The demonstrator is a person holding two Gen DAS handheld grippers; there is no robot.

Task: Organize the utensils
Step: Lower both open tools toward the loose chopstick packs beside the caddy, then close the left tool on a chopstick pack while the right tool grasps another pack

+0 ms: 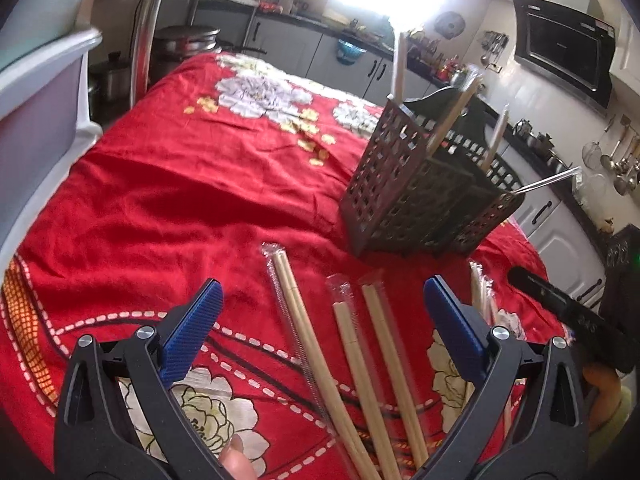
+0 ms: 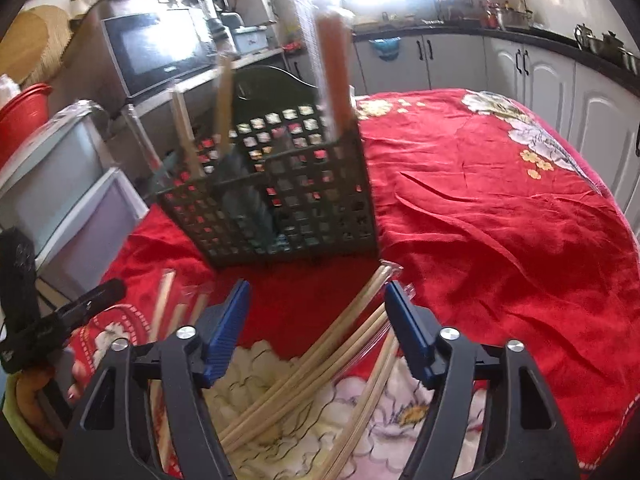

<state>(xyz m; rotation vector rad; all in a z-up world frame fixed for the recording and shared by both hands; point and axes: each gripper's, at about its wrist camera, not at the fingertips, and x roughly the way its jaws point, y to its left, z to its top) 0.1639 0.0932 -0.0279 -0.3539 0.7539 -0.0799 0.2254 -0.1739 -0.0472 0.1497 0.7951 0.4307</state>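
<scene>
A dark perforated utensil holder (image 1: 424, 192) stands on the red floral tablecloth (image 1: 192, 184) with several wrapped chopstick pairs upright in it. It also shows in the right wrist view (image 2: 280, 200). Three wrapped chopstick pairs (image 1: 360, 352) lie on the cloth between the fingers of my left gripper (image 1: 320, 320), which is open and empty above them. My right gripper (image 2: 316, 320) is open and empty over another bundle of wrapped chopsticks (image 2: 320, 360). More chopsticks (image 2: 164, 304) lie to its left.
The other gripper's black body shows at the right edge of the left view (image 1: 568, 312) and at the left of the right view (image 2: 60, 320). White drawers (image 2: 72, 200) stand beside the table. Kitchen cabinets (image 2: 540, 76) line the far wall.
</scene>
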